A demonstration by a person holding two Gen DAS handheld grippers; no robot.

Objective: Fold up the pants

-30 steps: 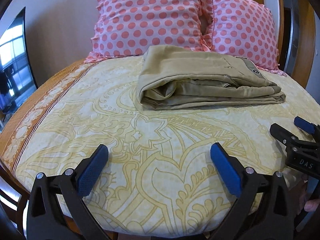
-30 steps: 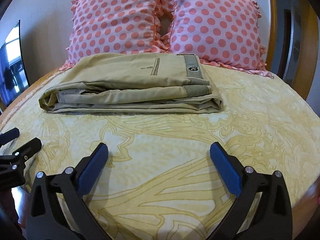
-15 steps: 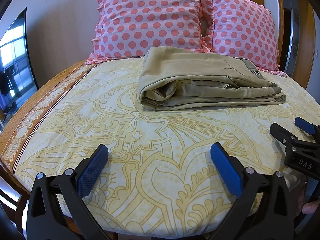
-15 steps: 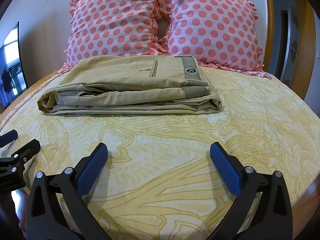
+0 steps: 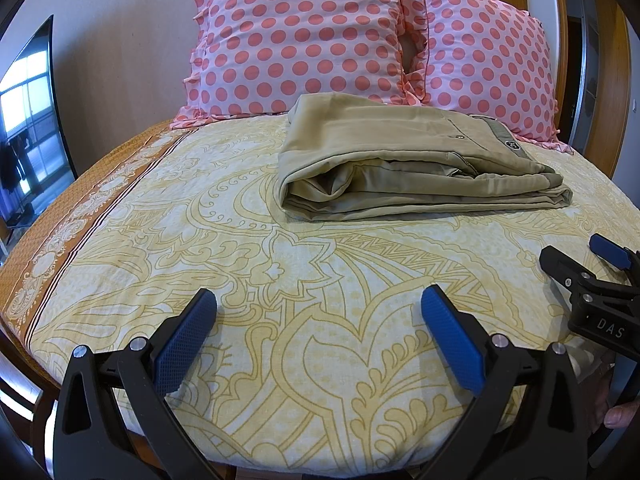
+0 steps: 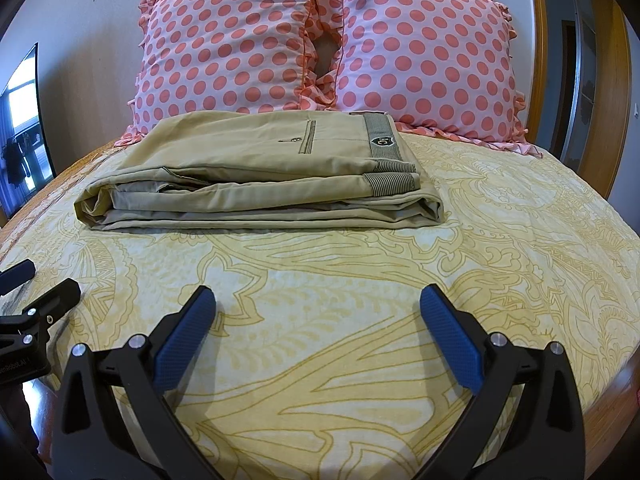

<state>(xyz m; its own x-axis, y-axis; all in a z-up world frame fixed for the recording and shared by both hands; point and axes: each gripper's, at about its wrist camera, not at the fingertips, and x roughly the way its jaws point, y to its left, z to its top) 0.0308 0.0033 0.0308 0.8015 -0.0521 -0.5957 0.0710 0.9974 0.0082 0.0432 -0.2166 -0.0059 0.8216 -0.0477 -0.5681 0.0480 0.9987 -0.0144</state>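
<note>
Khaki pants (image 5: 400,160) lie folded in a flat stack on the yellow patterned bedsheet (image 5: 280,300), in front of the pillows. They also show in the right wrist view (image 6: 260,176), waistband to the right. My left gripper (image 5: 320,308) is open and empty, well short of the pants near the bed's front edge. My right gripper (image 6: 318,304) is open and empty, also short of the pants. The right gripper shows at the right edge of the left wrist view (image 5: 588,264); the left gripper shows at the left edge of the right wrist view (image 6: 36,288).
Two pink polka-dot pillows (image 5: 304,36) (image 6: 424,52) lean on the wall behind the pants. A dark screen (image 5: 28,120) stands at the left. A wooden door frame (image 6: 608,100) is at the right. The sheet's brown border (image 5: 80,216) runs along the left bed edge.
Both grippers have tilted slightly, so the pants and pillows sit a little lower in view. The pants have not moved.
</note>
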